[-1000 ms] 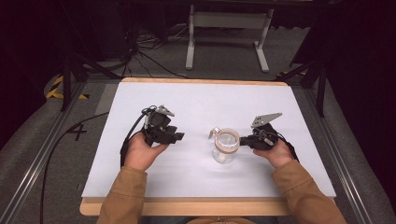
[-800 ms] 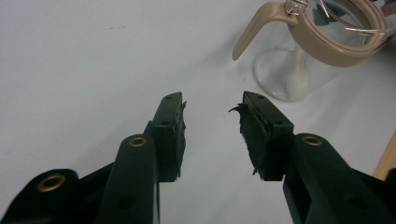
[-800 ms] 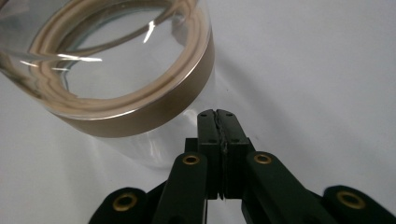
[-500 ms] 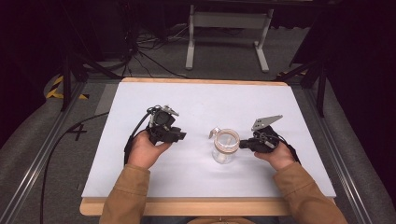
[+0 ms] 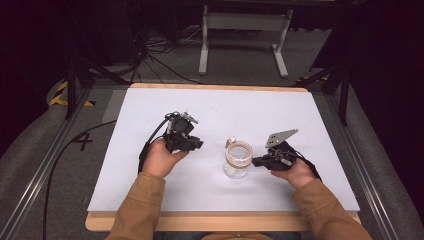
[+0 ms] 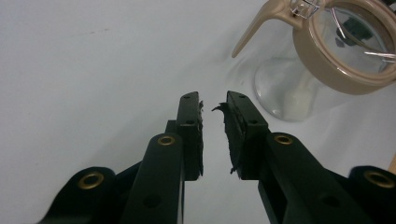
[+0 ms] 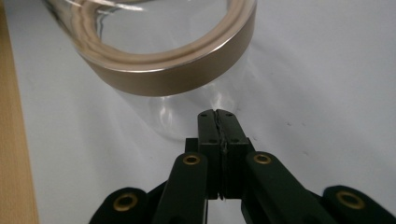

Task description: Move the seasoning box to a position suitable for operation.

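Note:
A clear glass jar [image 5: 237, 160] with a tan rim and a wire clasp stands upright near the middle of the white table [image 5: 300, 115]. My left gripper [image 5: 199, 144] is held to its left, a short way off, pointing at it. In the left gripper view the jaws [image 6: 214, 106] stand slightly open with nothing between them, and the jar [image 6: 327, 60] is up at the right. My right gripper [image 5: 256, 162] sits at the jar's right side. Its jaws [image 7: 217, 115] are shut on nothing, with the tips right at the jar's glass wall [image 7: 163, 60].
The table's wooden front edge [image 5: 220, 221] runs under the person's sleeves. Cables [image 5: 150, 55] and a metal stand [image 5: 242, 22] lie on the floor beyond the far edge. A cable [image 5: 65, 150] trails off the table's left side.
The left gripper has moved a little to the right, toward the jar. The right gripper has shifted only slightly and stays by the jar.

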Tool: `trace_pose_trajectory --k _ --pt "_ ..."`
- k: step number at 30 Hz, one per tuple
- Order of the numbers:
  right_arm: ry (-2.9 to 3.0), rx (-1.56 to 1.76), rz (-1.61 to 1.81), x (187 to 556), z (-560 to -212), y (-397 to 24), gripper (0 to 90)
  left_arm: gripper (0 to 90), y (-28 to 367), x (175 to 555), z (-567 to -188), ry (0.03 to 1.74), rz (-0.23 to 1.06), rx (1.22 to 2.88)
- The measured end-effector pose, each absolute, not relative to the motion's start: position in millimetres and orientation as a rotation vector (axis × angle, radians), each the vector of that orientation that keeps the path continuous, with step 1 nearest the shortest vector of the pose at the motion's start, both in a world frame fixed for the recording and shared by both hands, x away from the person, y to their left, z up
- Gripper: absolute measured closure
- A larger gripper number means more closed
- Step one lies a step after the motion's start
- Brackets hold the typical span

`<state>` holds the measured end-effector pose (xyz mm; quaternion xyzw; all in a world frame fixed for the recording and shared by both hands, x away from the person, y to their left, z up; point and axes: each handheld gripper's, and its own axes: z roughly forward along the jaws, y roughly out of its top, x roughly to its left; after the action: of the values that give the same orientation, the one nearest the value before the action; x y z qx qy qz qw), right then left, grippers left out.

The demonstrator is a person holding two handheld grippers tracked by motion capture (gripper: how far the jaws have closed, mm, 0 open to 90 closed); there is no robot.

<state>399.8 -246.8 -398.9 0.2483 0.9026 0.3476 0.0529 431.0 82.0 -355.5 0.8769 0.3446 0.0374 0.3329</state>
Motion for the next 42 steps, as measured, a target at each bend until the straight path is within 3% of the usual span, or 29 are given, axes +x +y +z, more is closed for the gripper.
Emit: trace_pose_trajectory --k 10,20,25,42 --pt "2.78 0.695 1.053 389.9 -401.0 -236.6 89.6 89.1 76.9 438.0 -363.6 0.849 0.15 2.317" --pt "2.712 0.757 1.099 389.3 -392.5 -258.6 89.6 89.7 55.3 448.2 -387.3 0.707 0.083 2.334" --pt "2.702 0.769 1.097 386.5 -393.1 -263.8 89.5 89.8 38.5 451.1 -397.4 0.62 0.114 2.332" --pt "2.669 0.845 1.1 375.1 -394.7 -281.9 89.5 89.8 10.9 459.7 -407.9 0.523 0.076 2.326"
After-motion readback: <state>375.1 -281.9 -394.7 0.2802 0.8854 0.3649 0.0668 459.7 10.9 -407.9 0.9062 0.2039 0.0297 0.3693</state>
